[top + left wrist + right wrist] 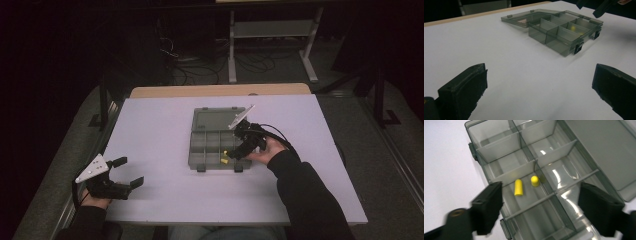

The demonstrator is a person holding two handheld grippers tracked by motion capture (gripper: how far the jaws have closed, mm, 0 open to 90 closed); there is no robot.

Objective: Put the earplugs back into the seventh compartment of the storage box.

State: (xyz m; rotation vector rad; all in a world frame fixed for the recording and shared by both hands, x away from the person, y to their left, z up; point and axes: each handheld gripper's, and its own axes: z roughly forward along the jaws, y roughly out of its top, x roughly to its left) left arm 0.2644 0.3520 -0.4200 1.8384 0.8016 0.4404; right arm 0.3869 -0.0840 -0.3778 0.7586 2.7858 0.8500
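Jaws of the right gripper (pixel 540 207) stand spread, holding nothing, above two yellow earplugs (pixel 518 187) inside the compartment box (pixel 200 150) mid-desk; left gripper (pixel 125 172) spread near the desk's (pixel 165 200) left corner.

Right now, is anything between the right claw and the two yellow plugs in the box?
Nothing visible. The right claw hangs open just above the box, whose lid lies flat open. Both plugs lie uncovered in one compartment; only its low dividers stand beside them.
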